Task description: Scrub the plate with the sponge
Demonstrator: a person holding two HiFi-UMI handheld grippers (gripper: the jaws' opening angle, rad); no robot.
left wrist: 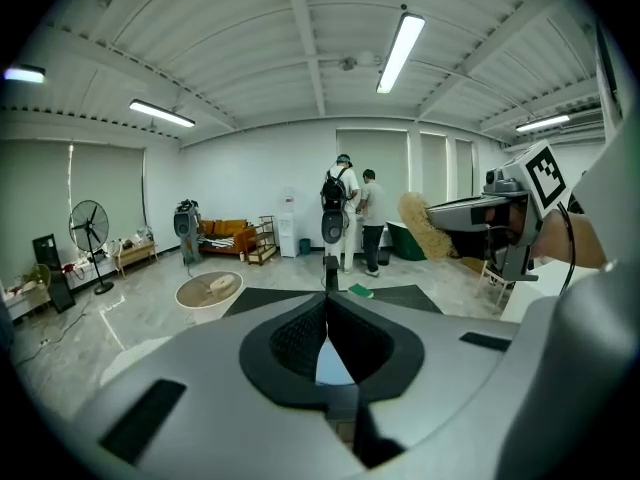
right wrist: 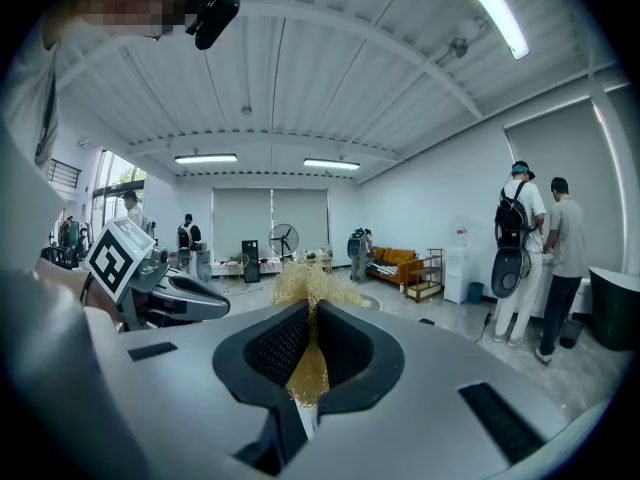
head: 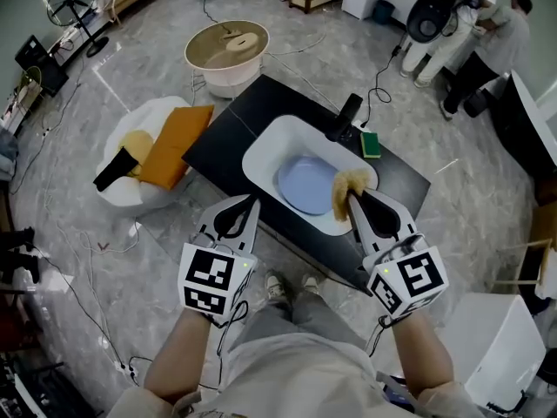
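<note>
Left gripper (head: 249,200): jaws fully together, nothing between them, as the left gripper view (left wrist: 327,290) confirms. In the head view it hangs over the near left edge of the black table (head: 222,133), just short of the white basin (head: 261,151), touching neither.

Right gripper (head: 352,198): jaws clamped on the sponge (head: 350,184), a tan, fibrous piece. In the right gripper view (right wrist: 308,313) the sponge (right wrist: 308,288) fills the gap between the pads and fans out beyond the tips.

Plate (head: 305,184): pale blue, lying flat in the basin, which is set into the table. In the head view the sponge overlaps the plate's right edge; whether it touches the plate cannot be told.

Other items: a black tap (head: 345,118) at the basin's far rim, with a green pad (head: 371,144) on the table just to its right. People stand at the far right of the room (head: 474,33).
</note>
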